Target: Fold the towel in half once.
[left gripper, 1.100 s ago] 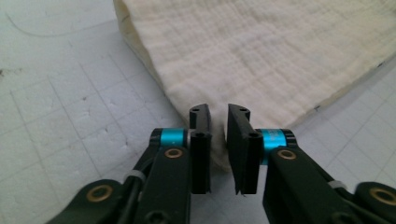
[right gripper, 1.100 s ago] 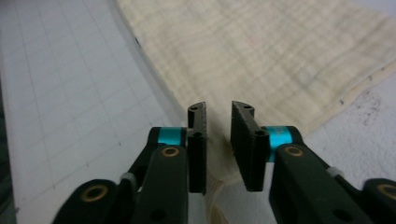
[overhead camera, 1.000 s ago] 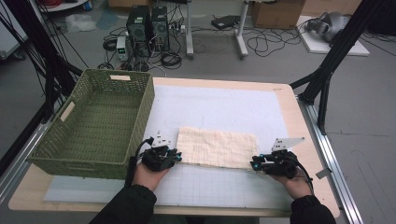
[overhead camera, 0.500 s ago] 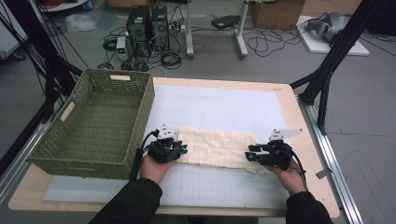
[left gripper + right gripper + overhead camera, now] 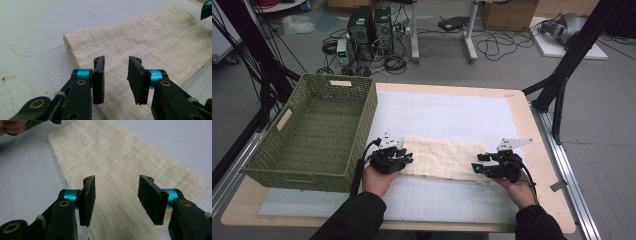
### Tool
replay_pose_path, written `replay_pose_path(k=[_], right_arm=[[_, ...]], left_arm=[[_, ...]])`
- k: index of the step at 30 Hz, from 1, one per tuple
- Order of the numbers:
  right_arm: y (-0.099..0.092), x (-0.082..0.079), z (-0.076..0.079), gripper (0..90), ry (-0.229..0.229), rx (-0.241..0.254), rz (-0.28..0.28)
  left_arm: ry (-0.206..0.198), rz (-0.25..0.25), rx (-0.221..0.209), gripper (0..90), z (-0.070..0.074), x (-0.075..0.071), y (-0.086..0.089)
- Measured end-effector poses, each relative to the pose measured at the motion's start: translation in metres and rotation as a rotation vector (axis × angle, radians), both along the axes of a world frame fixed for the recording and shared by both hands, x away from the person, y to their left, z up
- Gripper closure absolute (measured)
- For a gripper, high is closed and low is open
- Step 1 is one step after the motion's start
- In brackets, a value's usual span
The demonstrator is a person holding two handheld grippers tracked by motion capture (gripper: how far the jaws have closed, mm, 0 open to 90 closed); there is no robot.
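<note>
- Fingers [image 5: 98, 80] of the left gripper [image 5: 116, 77] are seen spread apart above the near left end of the cloth [image 5: 442, 157], with nothing pinched between them; the jaws have just been opening.
- Fingers [image 5: 87, 200] of the right gripper [image 5: 120, 200] are likewise parted over the cloth's right end, holding nothing, and these jaws have just been opening too.
- From the high view, the left gripper [image 5: 389, 159] is found at the cloth's left edge and the right gripper [image 5: 497, 167] at its right edge, each carried in a hand.
- A fold is judged to be done: the cloth is laid as a long, narrow band on the white mat [image 5: 447, 112], and a doubled, rounded edge is shown at its left end in the left gripper view.
- Both ends are judged to have been let go, so this fold can be counted as finished.
- What is left is probably a further fold across the band's length, and perhaps a move into the green basket [image 5: 312, 135], which is stood just left of the cloth with nothing seen inside it.
</note>
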State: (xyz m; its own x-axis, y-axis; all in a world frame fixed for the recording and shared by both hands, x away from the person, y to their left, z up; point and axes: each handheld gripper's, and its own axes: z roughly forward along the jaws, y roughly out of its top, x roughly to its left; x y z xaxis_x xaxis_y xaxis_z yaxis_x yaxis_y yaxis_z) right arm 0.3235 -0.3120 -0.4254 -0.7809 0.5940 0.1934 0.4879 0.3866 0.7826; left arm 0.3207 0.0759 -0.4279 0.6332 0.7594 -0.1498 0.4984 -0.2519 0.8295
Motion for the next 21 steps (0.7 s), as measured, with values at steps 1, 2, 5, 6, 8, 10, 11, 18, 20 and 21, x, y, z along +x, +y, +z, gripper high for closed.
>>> replay_pose_path(k=[1, 2, 5, 6, 8, 10, 11, 18, 20, 21], right_arm=[[0.0, -0.001, 0.0, 47.9, 0.008, -0.003, -0.004], [0.0, -0.001, 0.0, 47.9, 0.005, -0.001, 0.0], [-0.001, -0.002, 0.001, 47.9, 0.0, -0.001, 0.001], [-0.001, -0.002, 0.001, 47.9, -0.002, 0.003, 0.0], [-0.001, -0.001, 0.001, 47.5, -0.007, 0.003, -0.001], [-0.001, -0.001, 0.001, 47.3, -0.002, 0.004, -0.002], [-0.001, -0.001, 0.001, 47.3, -0.007, 0.003, -0.002], [-0.002, 0.001, 0.005, 47.6, -0.005, 0.01, -0.002], [-0.001, 0.001, 0.008, 47.6, -0.002, 0.003, 0.0], [-0.001, 0.001, 0.009, 47.8, -0.006, -0.002, 0.0]], left_arm=[[-0.001, 0.001, 0.001, 66.4, 0.0, 0.0, 0.0], [-0.002, 0.005, 0.002, 66.4, 0.0, 0.0, 0.0], [-0.001, 0.005, 0.006, 66.7, 0.002, 0.001, -0.001], [-0.006, 0.005, 0.004, 66.7, 0.003, 0.001, -0.001], [-0.007, 0.004, -0.001, 66.6, 0.004, 0.002, -0.002], [-0.004, -0.002, 0.009, 66.6, 0.005, 0.003, -0.002], [-0.005, -0.001, 0.007, 66.6, 0.006, 0.003, -0.003], [-0.022, -0.009, 0.004, 66.6, 0.02, 0.01, -0.008], [-0.025, -0.012, 0.001, 66.6, 0.024, 0.012, -0.009], [-0.029, -0.015, 0.0, 66.6, 0.027, 0.013, -0.009]])
